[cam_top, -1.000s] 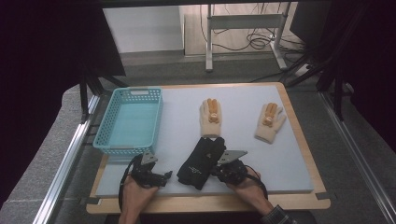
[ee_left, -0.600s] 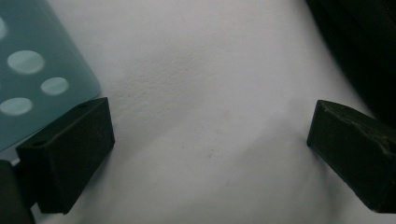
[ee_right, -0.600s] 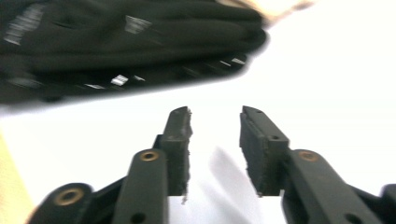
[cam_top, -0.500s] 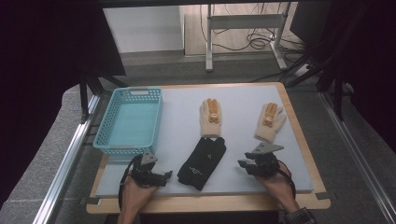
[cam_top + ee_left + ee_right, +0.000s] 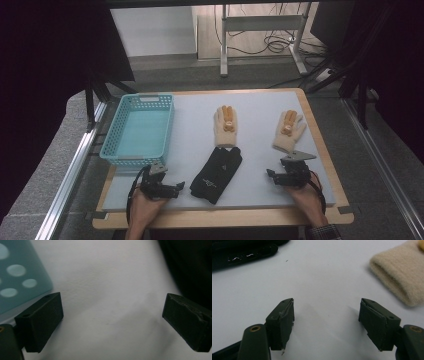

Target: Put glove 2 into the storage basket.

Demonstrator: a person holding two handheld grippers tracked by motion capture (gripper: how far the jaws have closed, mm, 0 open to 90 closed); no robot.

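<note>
A: Your right gripper (image 5: 272,176) rests low on the pale surface (image 5: 260,115), jaws apart and empty, just below the beige knitted glove (image 5: 289,131).

B: Your left gripper (image 5: 180,187) too: jaws apart, beside the flat black glove (image 5: 217,173), ready.

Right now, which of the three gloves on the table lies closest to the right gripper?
The right-hand beige knitted glove: its cuff ends just ahead of the right gripper. The other beige glove and the black glove lie further left.
</note>
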